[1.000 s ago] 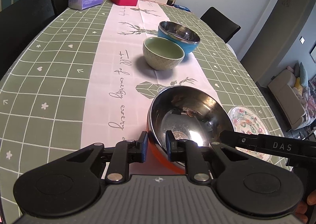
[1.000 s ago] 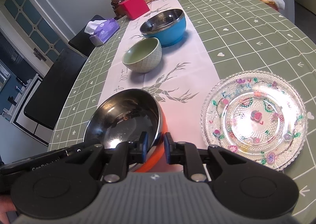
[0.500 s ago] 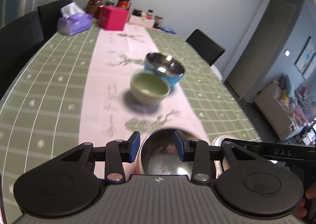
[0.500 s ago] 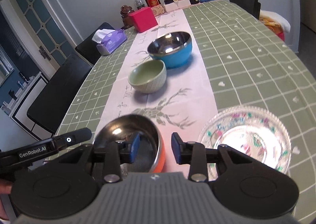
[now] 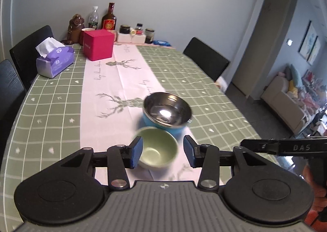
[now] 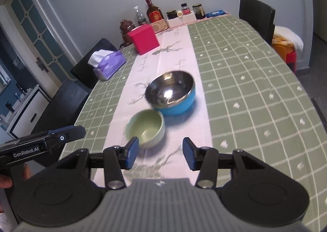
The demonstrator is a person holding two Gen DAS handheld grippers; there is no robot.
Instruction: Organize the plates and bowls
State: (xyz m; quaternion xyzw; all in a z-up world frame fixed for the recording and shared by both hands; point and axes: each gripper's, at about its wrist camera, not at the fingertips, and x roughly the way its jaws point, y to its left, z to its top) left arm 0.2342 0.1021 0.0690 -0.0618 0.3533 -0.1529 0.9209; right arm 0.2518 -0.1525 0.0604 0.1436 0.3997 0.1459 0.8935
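Left wrist: my left gripper (image 5: pixel 162 154) is opening, holding nothing; my right gripper (image 6: pixel 160 153) likewise. The green bowl (image 5: pixel 157 148) is sitting just ahead, touching the blue bowl (image 5: pixel 166 112). Coming in fast, I'm risking knocking them together.

Both grippers (image 5: pixel 161 155) (image 6: pixel 160 153) — jaws opening, empty

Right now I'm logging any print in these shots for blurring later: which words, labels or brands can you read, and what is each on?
"DAS": on the right gripper's black body, seen from the left wrist camera.
"GenRobot.AI": on the left gripper's black body, seen from the right wrist camera.
Script on the table runner: too blurred to read.
Bottle label, jars and tissue pack: too small to read.
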